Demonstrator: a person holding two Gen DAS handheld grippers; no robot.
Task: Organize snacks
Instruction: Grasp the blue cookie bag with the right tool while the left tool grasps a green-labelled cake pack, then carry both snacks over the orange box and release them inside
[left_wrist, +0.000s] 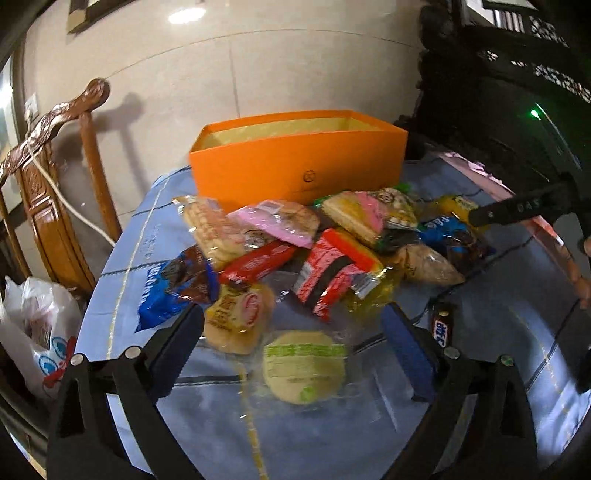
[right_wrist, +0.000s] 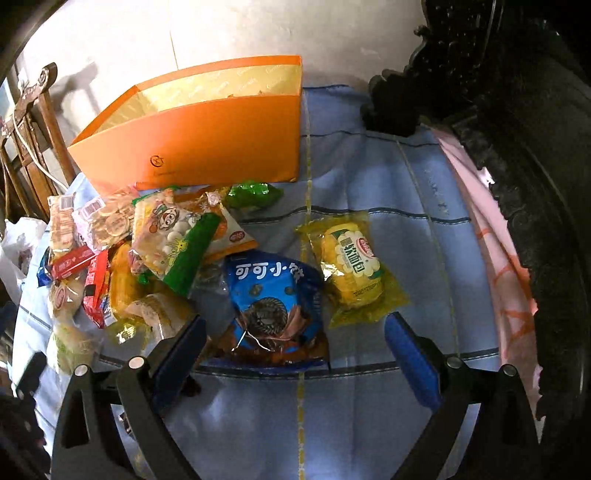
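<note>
A heap of wrapped snacks (left_wrist: 314, 254) lies on the bench (left_wrist: 498, 350), which is covered by a pale blue cloth with thin lines, just in front of an open orange box (left_wrist: 295, 166) whose gold-lined inside shows no snack. In the left wrist view a round pale cake in a clear wrapper with green print (left_wrist: 304, 367) lies apart from the heap, between the spread fingers of the left tongs (left_wrist: 291, 354); the pads do not press on it. A red wafer pack (left_wrist: 328, 275) and a blue cookie bag (left_wrist: 173, 288) lie just beyond.

In the right wrist view the right tongs (right_wrist: 295, 354) stand wide apart over a blue cocoa-cookie bag (right_wrist: 275, 310), not gripping it. A yellow soft-bread pack (right_wrist: 351, 266) lies just beside that bag, and a green sweet (right_wrist: 255, 194) lies near the box. A carved wooden chair (left_wrist: 55, 177) stands beside the bench, and a white plastic bag (left_wrist: 40, 332) sits below it.
</note>
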